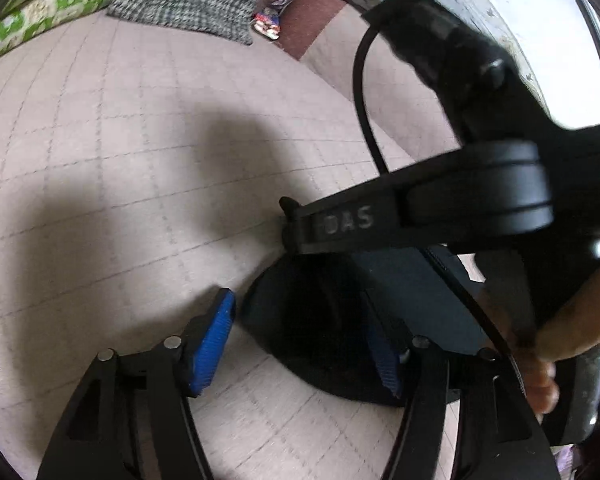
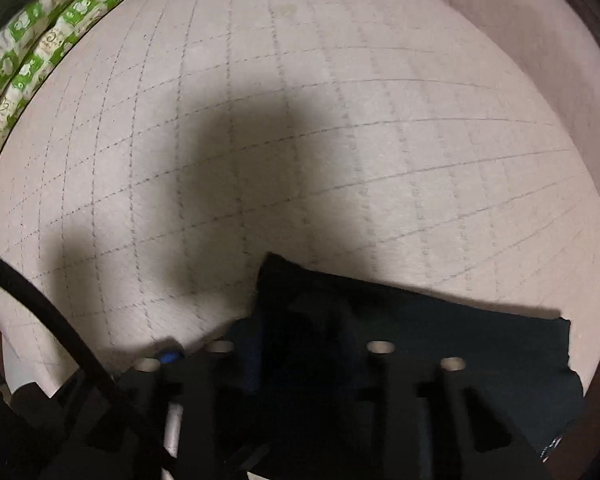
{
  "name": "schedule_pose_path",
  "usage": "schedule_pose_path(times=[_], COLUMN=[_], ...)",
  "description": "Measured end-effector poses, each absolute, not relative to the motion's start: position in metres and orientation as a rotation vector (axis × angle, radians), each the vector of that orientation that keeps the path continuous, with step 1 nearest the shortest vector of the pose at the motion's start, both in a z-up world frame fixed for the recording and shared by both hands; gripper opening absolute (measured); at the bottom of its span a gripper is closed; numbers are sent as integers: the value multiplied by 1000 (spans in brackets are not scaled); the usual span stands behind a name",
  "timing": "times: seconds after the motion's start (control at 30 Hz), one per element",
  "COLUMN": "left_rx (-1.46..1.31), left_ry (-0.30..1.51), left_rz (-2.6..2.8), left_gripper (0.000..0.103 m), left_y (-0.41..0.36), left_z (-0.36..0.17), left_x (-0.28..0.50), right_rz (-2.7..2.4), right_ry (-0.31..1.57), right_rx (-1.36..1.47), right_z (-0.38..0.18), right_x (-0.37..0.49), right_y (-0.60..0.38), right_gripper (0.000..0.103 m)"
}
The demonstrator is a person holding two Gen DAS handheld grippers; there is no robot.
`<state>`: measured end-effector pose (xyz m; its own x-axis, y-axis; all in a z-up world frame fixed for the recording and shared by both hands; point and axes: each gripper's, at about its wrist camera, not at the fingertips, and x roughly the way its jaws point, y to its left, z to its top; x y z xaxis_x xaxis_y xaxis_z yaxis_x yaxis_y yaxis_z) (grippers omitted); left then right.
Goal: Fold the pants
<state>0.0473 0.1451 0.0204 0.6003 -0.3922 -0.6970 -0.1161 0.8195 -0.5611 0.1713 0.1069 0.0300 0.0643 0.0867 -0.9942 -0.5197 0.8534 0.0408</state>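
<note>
Your left gripper (image 1: 300, 344) has its blue-padded fingers spread apart around the dark navy folded pants (image 1: 340, 320), which lie on the pale pink grid-stitched quilt (image 1: 120, 160). Whether your right gripper (image 2: 300, 360), low over the pants, is parted or closed cannot be told.

Dark navy pants (image 1: 340, 320) lie bunched in a compact, folded heap on a pale grid-stitched quilt (image 1: 140, 160) — one straight edge and a square corner of the cloth (image 2: 420, 340) spread flat, the rest lost in deep shadow.
</note>
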Motion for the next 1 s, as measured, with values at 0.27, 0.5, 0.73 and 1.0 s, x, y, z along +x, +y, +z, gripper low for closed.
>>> schedule_pose_path(times=[0.27, 0.5, 0.73, 1.0], left_rx=[-639, -646, -619, -514], left_ry=[940, 900, 943, 1031], left_rz=[-316, -378, -433, -447], left_gripper=[19, 19, 19, 20], left_y=[123, 105, 41, -29], left_z=[23, 46, 50, 38], left_x=[51, 48, 63, 99], right_rz=[539, 573, 515, 441], right_ry=[1407, 1345, 1316, 1315], right_rx=[-187, -42, 53, 193], right_z=[48, 84, 80, 49], right_x=[164, 157, 148, 149], right_y=[75, 20, -58, -149], right_gripper=[20, 20, 20, 20])
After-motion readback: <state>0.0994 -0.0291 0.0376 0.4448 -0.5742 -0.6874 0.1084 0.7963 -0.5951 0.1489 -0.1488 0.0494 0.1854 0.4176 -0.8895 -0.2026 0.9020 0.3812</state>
